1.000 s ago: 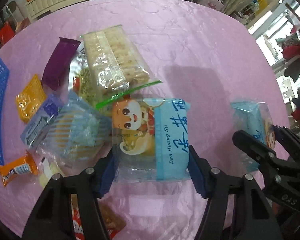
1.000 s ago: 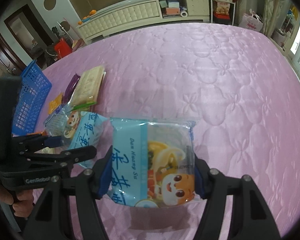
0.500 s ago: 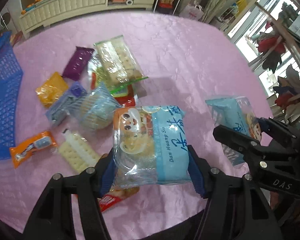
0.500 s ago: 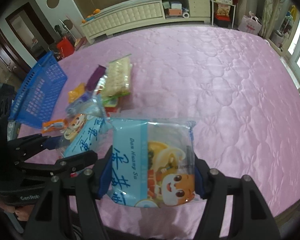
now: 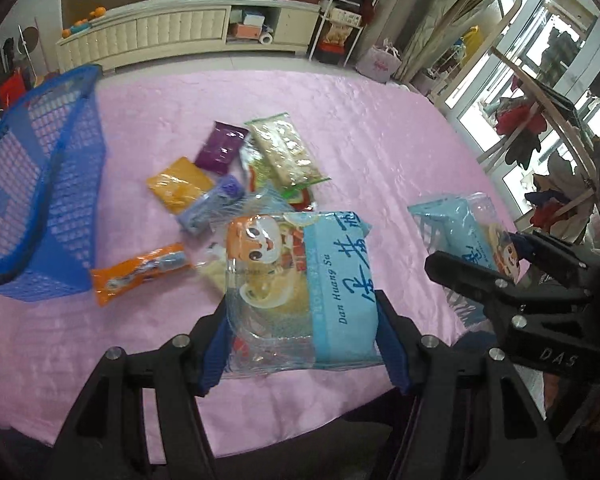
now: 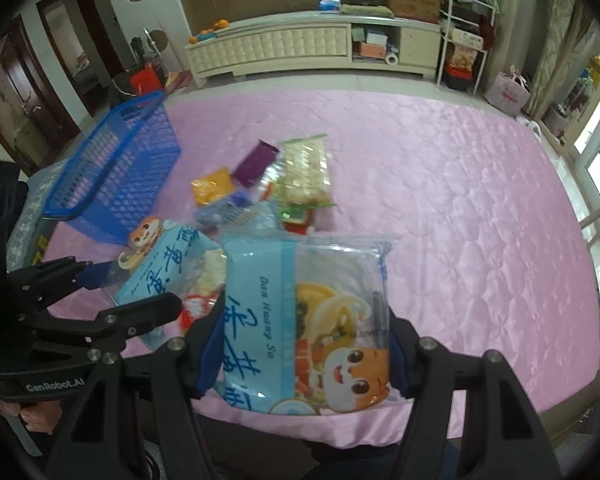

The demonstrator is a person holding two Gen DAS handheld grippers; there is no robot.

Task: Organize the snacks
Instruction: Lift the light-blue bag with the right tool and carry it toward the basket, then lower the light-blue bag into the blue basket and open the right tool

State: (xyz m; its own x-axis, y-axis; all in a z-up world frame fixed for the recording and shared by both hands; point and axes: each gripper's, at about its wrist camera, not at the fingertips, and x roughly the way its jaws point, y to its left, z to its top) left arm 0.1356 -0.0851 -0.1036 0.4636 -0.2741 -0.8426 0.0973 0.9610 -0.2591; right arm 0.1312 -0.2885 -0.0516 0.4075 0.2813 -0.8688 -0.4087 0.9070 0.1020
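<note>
Pink bedspread, 1 blue basket, 2 claw-held blue packs, roughly 7 loose snacks

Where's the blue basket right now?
The blue basket sits at the left edge of the pink table in both wrist views, left of the loose snack pile; the orange packet lies just off its near corner.

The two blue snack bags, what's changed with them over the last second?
Both were lifted off the pink cover, up and back toward its near edge: one in the left gripper, the other in the right gripper. Nothing was grabbed or released. The loose snack pile and blue basket stayed put.
</note>
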